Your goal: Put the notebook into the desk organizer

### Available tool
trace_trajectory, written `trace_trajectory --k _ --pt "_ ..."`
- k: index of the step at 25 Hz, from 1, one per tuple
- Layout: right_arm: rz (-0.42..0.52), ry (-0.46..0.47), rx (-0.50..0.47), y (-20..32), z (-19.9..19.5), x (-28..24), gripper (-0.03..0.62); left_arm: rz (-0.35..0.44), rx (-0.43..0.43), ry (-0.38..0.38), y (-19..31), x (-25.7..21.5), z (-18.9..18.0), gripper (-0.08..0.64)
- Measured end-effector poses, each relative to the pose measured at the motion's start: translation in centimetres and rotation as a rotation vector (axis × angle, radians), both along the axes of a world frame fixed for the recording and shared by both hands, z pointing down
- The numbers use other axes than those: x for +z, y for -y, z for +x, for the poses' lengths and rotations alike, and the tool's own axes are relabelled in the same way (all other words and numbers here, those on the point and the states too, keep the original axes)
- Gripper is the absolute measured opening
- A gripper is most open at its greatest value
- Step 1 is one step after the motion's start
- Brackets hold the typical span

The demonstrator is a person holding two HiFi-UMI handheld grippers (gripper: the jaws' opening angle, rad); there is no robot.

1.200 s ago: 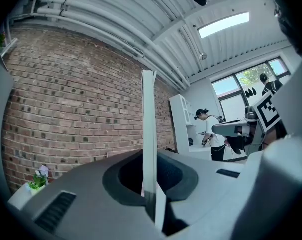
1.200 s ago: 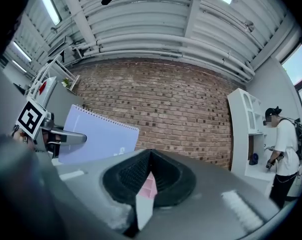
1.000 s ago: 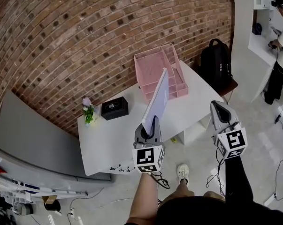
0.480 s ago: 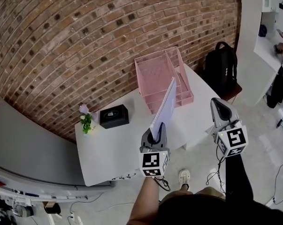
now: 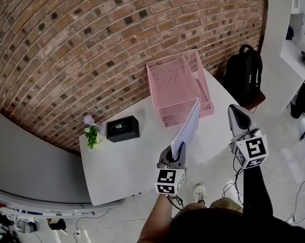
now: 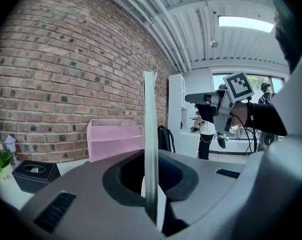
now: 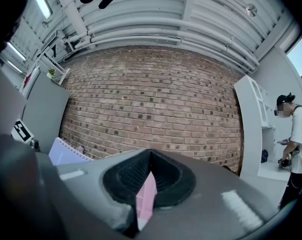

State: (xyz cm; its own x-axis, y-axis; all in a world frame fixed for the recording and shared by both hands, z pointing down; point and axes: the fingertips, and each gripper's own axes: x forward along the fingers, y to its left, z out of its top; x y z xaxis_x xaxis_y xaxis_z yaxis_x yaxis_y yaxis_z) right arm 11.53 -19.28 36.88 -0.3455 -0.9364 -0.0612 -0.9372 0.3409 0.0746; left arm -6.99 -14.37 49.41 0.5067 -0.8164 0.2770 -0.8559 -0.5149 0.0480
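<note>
Notebook (image 5: 188, 125) (upright) in left gripper (image 5: 176, 154)

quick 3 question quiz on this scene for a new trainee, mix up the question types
1. Fill in: on the table, the black box sits between the pink desk organizer and a small ____.
2. Which one grips the notebook? A) left tool B) right tool C) neither
3. True or false: the notebook already lies inside the desk organizer.

Key: 1 plant; 2 A; 3 false, it is held upright, short of the organizer.
</note>
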Motion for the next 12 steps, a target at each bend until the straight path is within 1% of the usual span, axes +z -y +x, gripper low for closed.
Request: trace_trajectory --k 6,12 --pt "-0.003 0.008 0.000 2.0 -0.1 0.1 0.000 -0.110 0.020 -0.003 1.9 3.1 0.0 0.035" --pt "-0.008 0.021 -0.006 3.7 0.4 0.3 0.000 -0.161 -0.023 0.009 4.4 4.4 -0.8 0.035"
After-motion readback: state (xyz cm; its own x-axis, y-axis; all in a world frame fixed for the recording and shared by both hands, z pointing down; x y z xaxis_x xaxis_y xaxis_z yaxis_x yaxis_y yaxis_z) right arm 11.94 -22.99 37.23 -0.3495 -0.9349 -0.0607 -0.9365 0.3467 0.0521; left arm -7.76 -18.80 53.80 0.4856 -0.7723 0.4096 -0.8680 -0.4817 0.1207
